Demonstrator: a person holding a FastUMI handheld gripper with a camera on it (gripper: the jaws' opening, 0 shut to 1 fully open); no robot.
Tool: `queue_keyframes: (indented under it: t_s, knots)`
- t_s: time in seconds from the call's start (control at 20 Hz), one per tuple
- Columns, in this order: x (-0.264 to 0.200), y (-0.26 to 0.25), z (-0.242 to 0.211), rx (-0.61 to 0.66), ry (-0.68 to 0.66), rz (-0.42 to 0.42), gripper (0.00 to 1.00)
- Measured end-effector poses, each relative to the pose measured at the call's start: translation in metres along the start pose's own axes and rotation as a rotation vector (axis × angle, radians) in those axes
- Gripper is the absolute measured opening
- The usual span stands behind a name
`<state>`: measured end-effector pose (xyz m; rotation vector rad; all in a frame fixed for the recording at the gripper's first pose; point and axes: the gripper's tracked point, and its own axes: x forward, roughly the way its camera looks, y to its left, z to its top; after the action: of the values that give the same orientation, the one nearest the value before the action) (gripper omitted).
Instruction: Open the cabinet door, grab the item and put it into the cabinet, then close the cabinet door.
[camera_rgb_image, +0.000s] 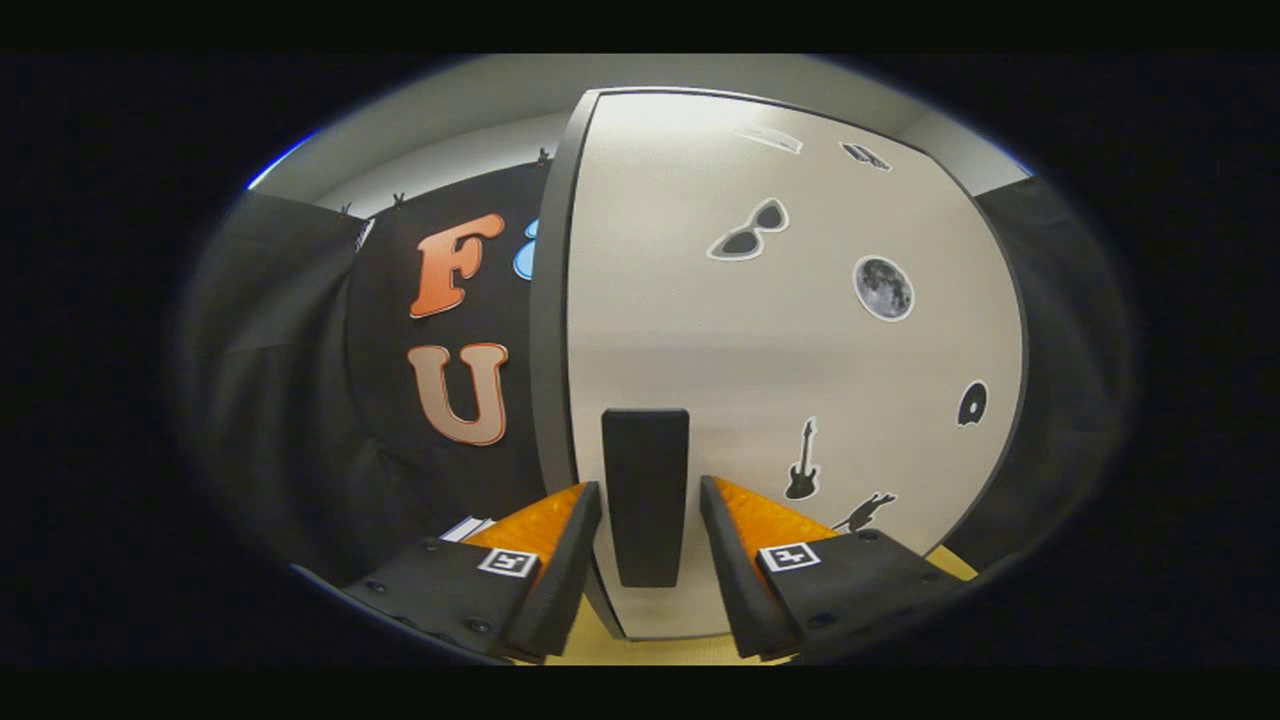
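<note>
Gripper (650, 500) is right up at the cabinet door (790, 350), w/ the dark upright handle (645, 495) sitting between its two fingers. Fingers are apart, one at 9 o'clock of the handle, one at 3 o'clock, w/ a visible gap each side, so not clamped on it; looks lined up that way so a squeeze would catch the handle square across its flat sides. Handle stands near the door's 9 o'clock edge, prob. the swinging side, w/ hinges on the far side, though I can't see hinges. Door looks shut or nearly so; its dark edge shows along the 9 o'clock side and I can't tell if it's cracked open. Stickers dot the pale face: sunglasses (750, 235) at abt 1 o'clock from the handle, a moon (884, 288) further toward 2, a guitar (802, 462) just at 3. The item to go in the cabinet I can't pick out from here; something white (468, 527) pokes out by the 9 o'clock finger, too little to say what. Yellowish surface (680, 650) lies under the door. I'd judge this as step one, door-opening, w/ grabbing and stowing all still ahead. Next wants a firm close on the handle, then a pull in an arc.
</note>
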<state>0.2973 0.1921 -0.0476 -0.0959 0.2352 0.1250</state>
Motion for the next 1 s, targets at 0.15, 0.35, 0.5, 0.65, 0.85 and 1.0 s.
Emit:
queue_keyframes:
  t_s: [0.15,0.35,0.5,0.65,0.85,1.0]
  knots:
    - [0.002,0.006,-0.004,-0.005,-0.003,0.007,0.47]
    - [0.003,0.004,-0.004,-0.063,-0.034,-0.002,0.31]
    - [0.002,0.005,-0.004,-0.055,-0.023,0.023,0.28]
    - [0.001,0.005,-0.005,-0.06,-0.025,0.051,0.26]
    - [-0.007,0.005,-0.005,-0.054,-0.011,0.104,0.26]
    - [-0.02,0.008,-0.004,-0.042,0.001,0.159,0.26]
